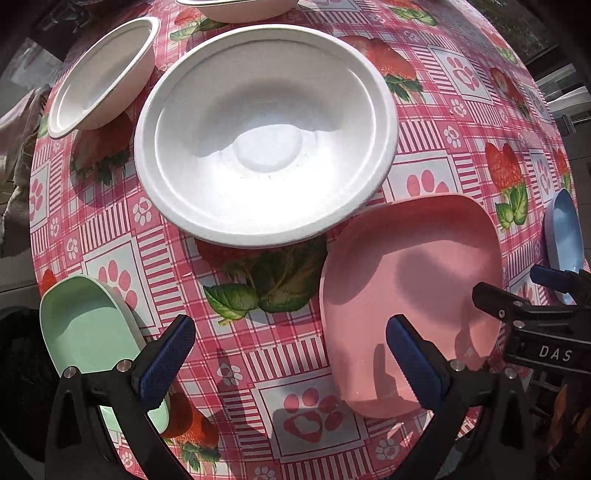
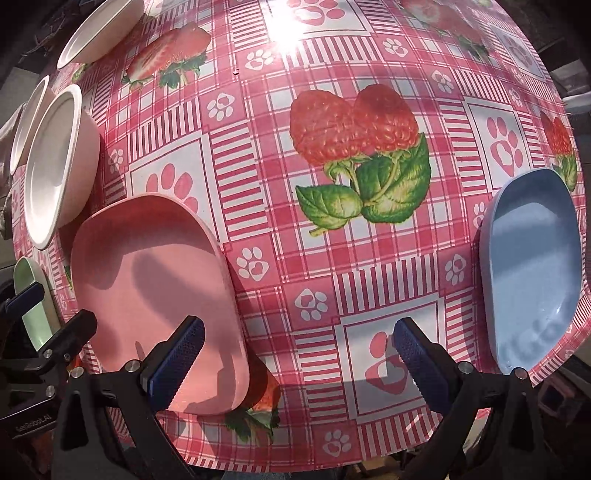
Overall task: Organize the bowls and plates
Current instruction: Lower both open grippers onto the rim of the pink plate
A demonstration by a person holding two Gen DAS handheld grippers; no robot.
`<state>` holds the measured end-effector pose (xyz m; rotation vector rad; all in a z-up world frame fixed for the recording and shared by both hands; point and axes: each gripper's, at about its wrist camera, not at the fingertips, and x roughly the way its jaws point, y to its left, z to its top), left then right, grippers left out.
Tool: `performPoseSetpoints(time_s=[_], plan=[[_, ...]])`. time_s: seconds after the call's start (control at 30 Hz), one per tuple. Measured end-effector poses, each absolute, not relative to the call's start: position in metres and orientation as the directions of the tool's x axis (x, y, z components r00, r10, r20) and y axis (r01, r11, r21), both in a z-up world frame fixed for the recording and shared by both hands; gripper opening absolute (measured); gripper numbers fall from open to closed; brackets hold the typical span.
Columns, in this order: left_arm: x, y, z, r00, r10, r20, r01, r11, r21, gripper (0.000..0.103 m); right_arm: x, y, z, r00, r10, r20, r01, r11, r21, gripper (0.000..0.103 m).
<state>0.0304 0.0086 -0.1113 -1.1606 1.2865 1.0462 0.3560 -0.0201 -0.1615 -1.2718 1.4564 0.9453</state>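
Note:
A large white bowl [image 1: 264, 138] sits mid-table ahead of my left gripper [image 1: 291, 354], which is open and empty above the tablecloth. A pink plate [image 1: 410, 295] lies to its right, a green plate [image 1: 88, 332] to its left, under the left finger. A second white bowl [image 1: 103, 74] stands at the far left, a third [image 1: 236, 9] at the top edge. My right gripper [image 2: 299, 354] is open and empty, between the pink plate [image 2: 155, 295] and a blue plate [image 2: 532, 266]. White bowls [image 2: 55, 162] stand at the left in the right wrist view.
The table carries a pink checked cloth with strawberries and paw prints [image 2: 332, 258]. The right gripper shows at the right edge of the left wrist view [image 1: 546, 325]. The left gripper shows at the left edge of the right wrist view [image 2: 33, 339]. The table edge runs close below both grippers.

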Motion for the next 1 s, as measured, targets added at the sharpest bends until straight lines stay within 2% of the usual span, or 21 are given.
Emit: performPoseSetpoints(time_s=[0.23,0.57,0.63,0.9,0.93,1.0], plan=[[0.041,0.014,-0.139,0.063,-0.063,-0.996,-0.991,0.114,-0.069,0.103,0.346,0.013,-0.186,0.047,-0.266,-0.963,-0.997,0.044,-0.061,0.103],[0.044,0.01,-0.16,0.075,-0.074,-0.994,-0.994,0.072,-0.08,0.103,0.34,0.024,-0.201,0.024,-0.24,-0.97,-0.998,0.043,-0.035,0.103],[0.042,0.007,-0.162,0.073,-0.072,-0.995,-0.995,0.068,-0.078,0.103,0.345,0.01,-0.184,0.035,-0.223,-0.974,-0.998,0.051,-0.047,0.103],[0.021,0.013,-0.156,0.06,-0.109,-0.992,-0.998,0.015,-0.062,0.102,0.349,-0.001,-0.177,0.038,-0.207,-0.978,-0.997,0.055,-0.05,0.103],[0.022,0.012,-0.155,0.057,-0.112,-0.992,-0.998,0.021,-0.06,0.1,0.348,-0.002,-0.174,0.046,-0.204,-0.978,-0.998,0.039,-0.056,0.099],[0.023,0.011,-0.154,0.057,-0.103,-0.993,-0.997,0.044,-0.062,0.094,0.342,-0.002,-0.17,0.045,-0.19,-0.981,-0.999,0.003,-0.047,0.084]])
